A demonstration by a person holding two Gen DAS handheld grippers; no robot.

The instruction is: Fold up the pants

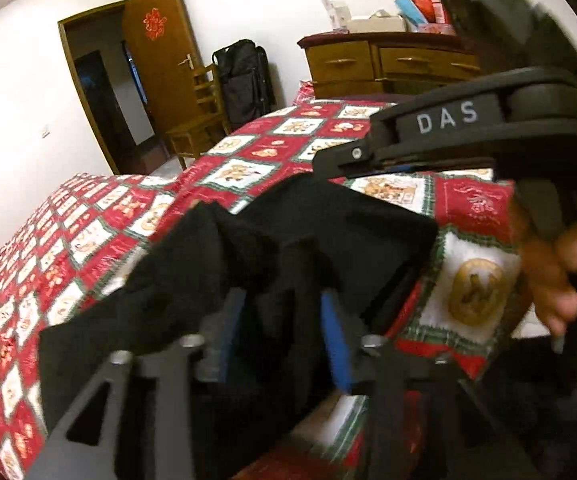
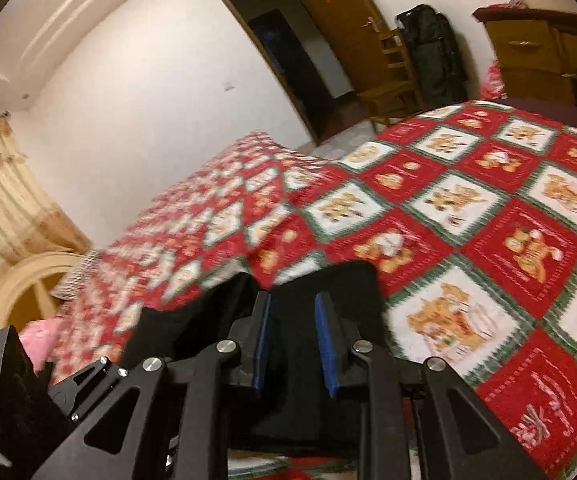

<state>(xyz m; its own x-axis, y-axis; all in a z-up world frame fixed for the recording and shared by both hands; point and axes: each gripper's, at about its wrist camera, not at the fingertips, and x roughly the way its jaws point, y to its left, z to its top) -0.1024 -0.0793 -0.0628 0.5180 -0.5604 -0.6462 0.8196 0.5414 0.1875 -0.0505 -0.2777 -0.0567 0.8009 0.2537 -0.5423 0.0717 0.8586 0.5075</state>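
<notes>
Your left gripper [image 1: 284, 336] and right gripper [image 2: 290, 344] each pinch bunched black pants [image 1: 224, 264] above the quilt [image 2: 488, 240]. Only the left view shows your right hand [image 1: 556, 272]; the pants' long axis seems blurred, unreadable.

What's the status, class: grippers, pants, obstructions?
Left gripper and right gripper shut on pants. Pants bunched, lifted over quilt. No obstruction seen.

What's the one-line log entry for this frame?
phase: lifting | left gripper: shut on black pants | right gripper: shut on black pants | surface: patchwork quilt | pants bunched, unfolded
</notes>
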